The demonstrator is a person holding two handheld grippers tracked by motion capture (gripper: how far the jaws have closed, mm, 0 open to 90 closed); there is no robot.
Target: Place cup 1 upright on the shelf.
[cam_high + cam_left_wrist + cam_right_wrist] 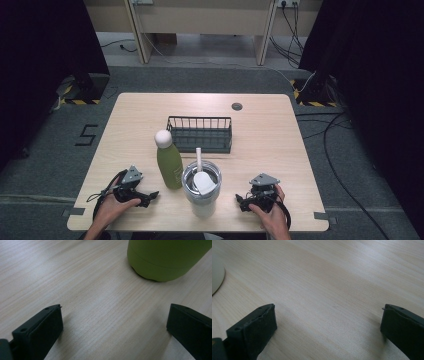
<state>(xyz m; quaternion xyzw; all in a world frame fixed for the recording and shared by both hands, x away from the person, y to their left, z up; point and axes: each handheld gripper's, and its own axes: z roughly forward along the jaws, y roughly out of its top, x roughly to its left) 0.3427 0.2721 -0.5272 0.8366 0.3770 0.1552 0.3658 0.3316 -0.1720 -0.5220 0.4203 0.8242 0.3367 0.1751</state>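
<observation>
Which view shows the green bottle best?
The high view: the whole green bottle stands upright with its white cap, beside the tumbler. The left gripper view shows its base close up. The right gripper view gives bare table.

The high view is evenly but dimly lit from above: the pale table (260, 125) stands out as the brightest area, while dark curtains (45, 45) at both sides fall to near black with no detail. Shadows on the tabletop are soft and short. The picture is slightly soft and grainy, with no strong glare. In both gripper views the wood grain is fairly sharp mid-frame, a broad pale sheen washes over it, and the near black jaws look blurred, casting faint diffuse shadows beneath them.
</observation>
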